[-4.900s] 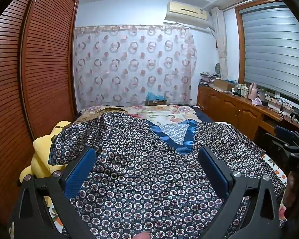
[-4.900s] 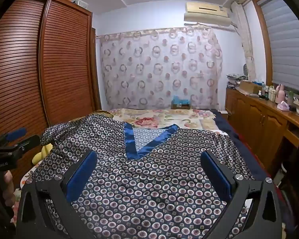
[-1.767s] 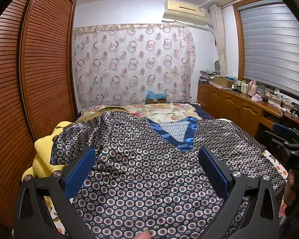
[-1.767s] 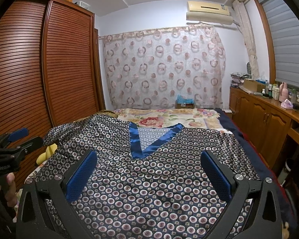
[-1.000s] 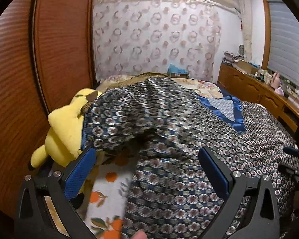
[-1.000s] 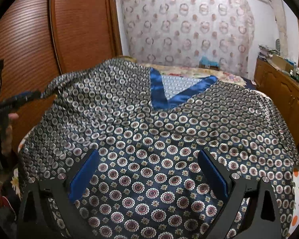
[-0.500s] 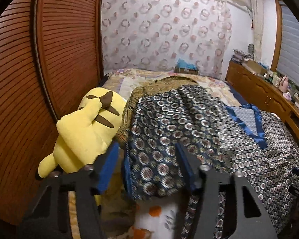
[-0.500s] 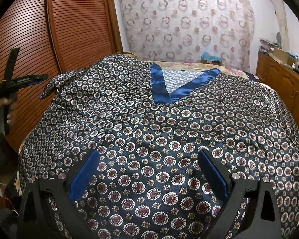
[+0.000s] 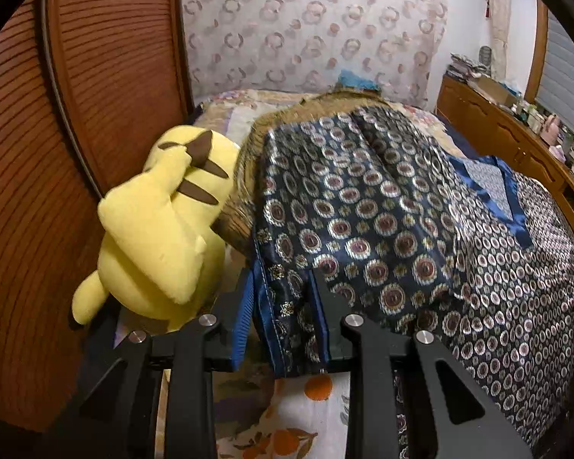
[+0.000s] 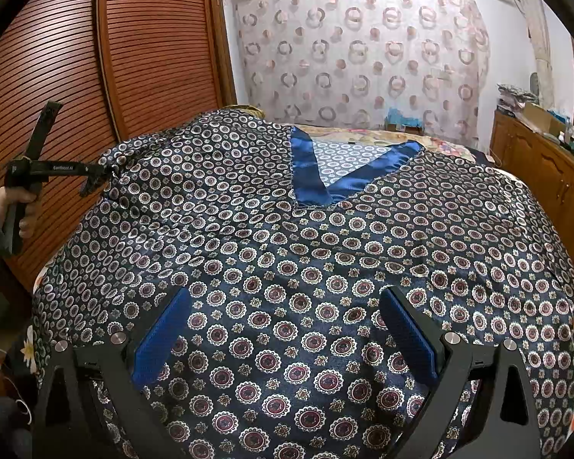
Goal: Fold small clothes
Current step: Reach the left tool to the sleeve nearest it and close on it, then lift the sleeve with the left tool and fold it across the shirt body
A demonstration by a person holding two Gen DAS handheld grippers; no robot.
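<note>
1. Up close, in the lower middle of the left wrist view, our left gripper [image 9: 283, 317] has its blue pads closed to a narrow gap on the hemmed sleeve edge of the patterned shirt [image 9: 382, 229].
2. Crowding that grip from the left of the frame is the yellow plush toy [image 9: 160, 237], touching the gripper's left finger, with the wooden wardrobe door [image 9: 107, 76] right behind it; room opens toward the right, over the garment.
3. Below the pinched hem we see the floral bedsheet [image 9: 294, 417] bare at the bottom of the frame.
4. Across the right wrist view the shirt [image 10: 325, 252] lies spread over the bed, filling the middle, its blue V-neck trim [image 10: 310, 179] in the upper centre.
5. Our right gripper [image 10: 283, 329] hangs wide open at the bottom of that frame, holding nothing, with the lower body of the shirt between its fingers.
6. At far left we see the left gripper [image 10: 95, 176] pinching the sleeve tip, close to the wardrobe.
7. Along the right edge runs the wooden cabinet [image 10: 547, 160].
</note>
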